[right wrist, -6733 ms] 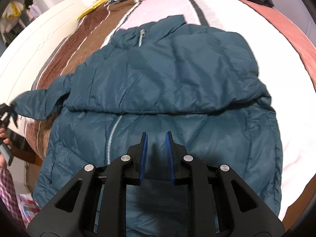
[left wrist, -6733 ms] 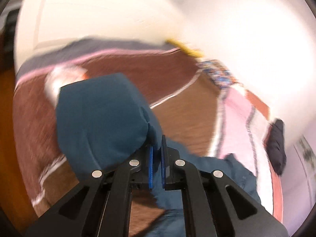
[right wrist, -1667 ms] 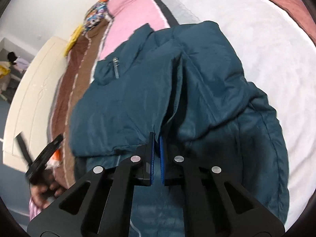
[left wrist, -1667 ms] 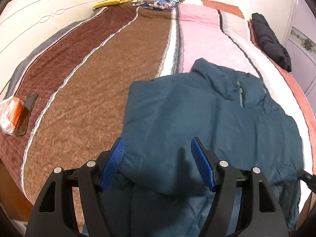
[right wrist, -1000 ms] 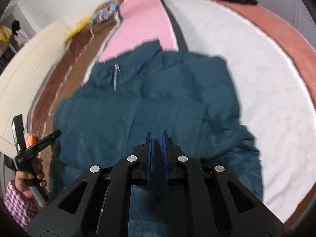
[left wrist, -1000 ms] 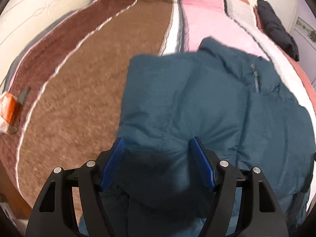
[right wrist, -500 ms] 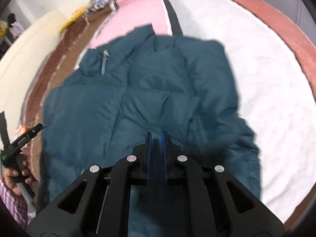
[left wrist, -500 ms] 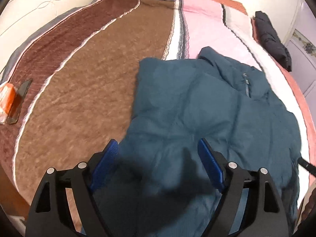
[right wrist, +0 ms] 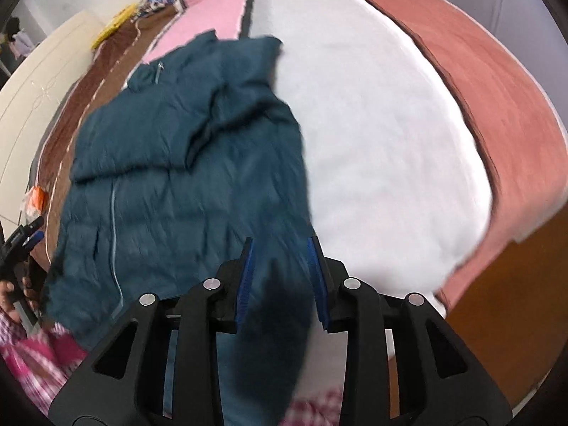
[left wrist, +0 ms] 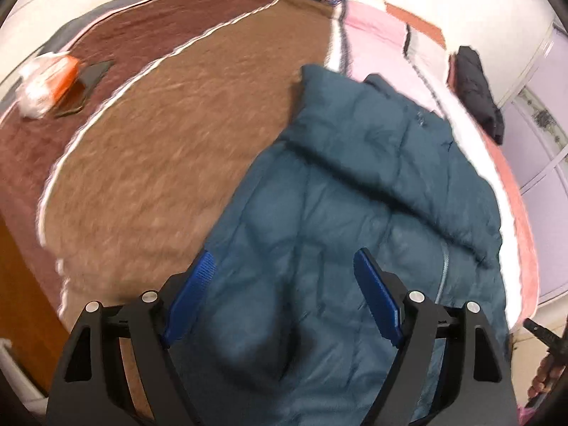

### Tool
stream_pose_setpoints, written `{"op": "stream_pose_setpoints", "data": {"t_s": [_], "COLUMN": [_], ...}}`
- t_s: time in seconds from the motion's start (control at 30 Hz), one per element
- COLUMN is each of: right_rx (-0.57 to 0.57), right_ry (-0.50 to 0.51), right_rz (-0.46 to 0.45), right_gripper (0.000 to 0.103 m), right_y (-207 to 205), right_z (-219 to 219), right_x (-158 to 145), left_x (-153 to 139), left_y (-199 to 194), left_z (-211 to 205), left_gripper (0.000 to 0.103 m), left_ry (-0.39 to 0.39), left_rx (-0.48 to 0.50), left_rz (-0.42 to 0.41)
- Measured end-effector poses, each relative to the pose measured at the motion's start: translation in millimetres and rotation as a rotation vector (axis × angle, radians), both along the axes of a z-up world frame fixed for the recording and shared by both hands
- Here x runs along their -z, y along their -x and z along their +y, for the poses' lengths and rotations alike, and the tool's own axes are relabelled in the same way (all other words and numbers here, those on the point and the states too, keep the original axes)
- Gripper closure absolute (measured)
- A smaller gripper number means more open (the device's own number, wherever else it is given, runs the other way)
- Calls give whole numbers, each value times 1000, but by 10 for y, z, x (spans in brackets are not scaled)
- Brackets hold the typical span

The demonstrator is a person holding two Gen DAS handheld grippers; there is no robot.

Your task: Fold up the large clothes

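Observation:
A teal puffer jacket (left wrist: 355,220) lies on the striped bed, both sleeves folded across its chest, zipper down the front. It also shows in the right wrist view (right wrist: 170,184). My left gripper (left wrist: 284,284) is open and empty, low over the jacket's lower left part. My right gripper (right wrist: 280,266) is open and empty, over the jacket's lower right edge next to the white stripe. The left gripper shows at the left edge of the right wrist view (right wrist: 21,245).
The bedspread (left wrist: 159,135) has brown, pink, white and rust stripes. A white and orange packet (left wrist: 42,78) and a dark phone (left wrist: 85,81) lie at the far left. A black garment (left wrist: 475,85) lies at the far right. The wooden bed edge (right wrist: 497,301) is near.
My right gripper has opened and moved to the jacket's right edge. My left gripper has stayed open and moved lower down the jacket. The sleeves now lie folded across the chest.

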State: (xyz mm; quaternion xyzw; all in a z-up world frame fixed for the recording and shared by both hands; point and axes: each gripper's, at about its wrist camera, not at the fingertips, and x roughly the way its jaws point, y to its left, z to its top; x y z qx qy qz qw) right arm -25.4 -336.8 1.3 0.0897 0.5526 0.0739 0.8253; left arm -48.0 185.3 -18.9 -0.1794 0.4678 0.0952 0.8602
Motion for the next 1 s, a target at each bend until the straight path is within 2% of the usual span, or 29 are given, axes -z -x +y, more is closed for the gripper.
{"op": "stream_pose_setpoints", "data": {"t_s": [0.1, 0.23, 0.43, 0.63, 0.77, 1.0], "right_rx": [-1, -29, -46, -50, -42, -50], "right_ry": [-50, -50, -94, -164, -201, -268], "right_rz": [60, 91, 141, 185, 210, 252], "right_gripper": [62, 57, 53, 51, 51, 51], "right_y": [227, 393, 553, 639, 627, 639], "right_z": [-97, -84, -62, -94, -107, -76], "right_x": [80, 127, 205, 266, 320, 422], "left_x": [36, -21, -70, 27, 123, 377], "left_y": [132, 350, 608, 853, 931, 981], "left_z": [-13, 47, 164, 192, 184, 230], "left_gripper": [24, 24, 24, 24, 24, 24], "left_ry": [-46, -99, -74, -6, 4, 211], "left_rx": [-5, 0, 40, 101, 128, 141], "left_rz": [75, 80, 98, 136, 169, 210]}}
